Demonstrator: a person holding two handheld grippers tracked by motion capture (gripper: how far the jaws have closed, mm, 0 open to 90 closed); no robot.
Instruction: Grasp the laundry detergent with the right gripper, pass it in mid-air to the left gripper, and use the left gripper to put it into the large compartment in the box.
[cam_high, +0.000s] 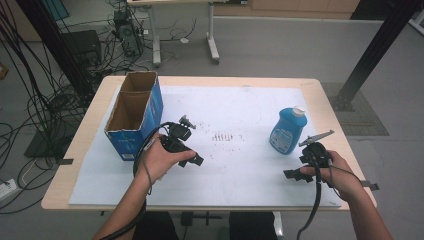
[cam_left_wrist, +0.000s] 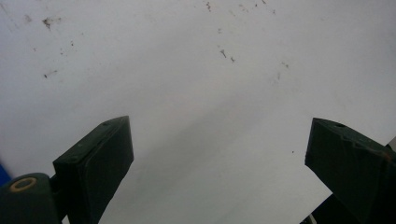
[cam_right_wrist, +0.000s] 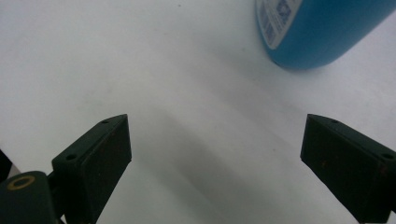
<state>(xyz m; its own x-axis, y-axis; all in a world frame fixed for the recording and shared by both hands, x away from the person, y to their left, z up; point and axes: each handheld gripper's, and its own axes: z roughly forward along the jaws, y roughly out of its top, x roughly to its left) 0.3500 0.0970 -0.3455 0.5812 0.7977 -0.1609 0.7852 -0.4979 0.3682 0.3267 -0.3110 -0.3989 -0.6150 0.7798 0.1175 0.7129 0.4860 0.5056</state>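
Observation:
A blue bottle (cam_high: 287, 131) with a white cap stands upright on the right part of the white sheet (cam_high: 240, 175). Its lower body (cam_right_wrist: 317, 32) shows at the top right of the right gripper view. My right gripper (cam_high: 293, 175) rests low just in front of the bottle, apart from it; its jaws (cam_right_wrist: 215, 128) are wide open and hold nothing. An open blue cardboard box (cam_high: 135, 112) sits at the left of the sheet. My left gripper (cam_high: 196, 160) is beside the box's near right corner, open (cam_left_wrist: 217, 133) over bare, speckled sheet.
The sheet covers most of a wooden table (cam_high: 87, 127). A patch of dark marks (cam_high: 223, 136) lies at the sheet's middle. Beyond the table are floor cables (cam_high: 30, 110), a computer case (cam_high: 129, 37), desk legs (cam_high: 212, 45) and black frame posts (cam_high: 372, 50).

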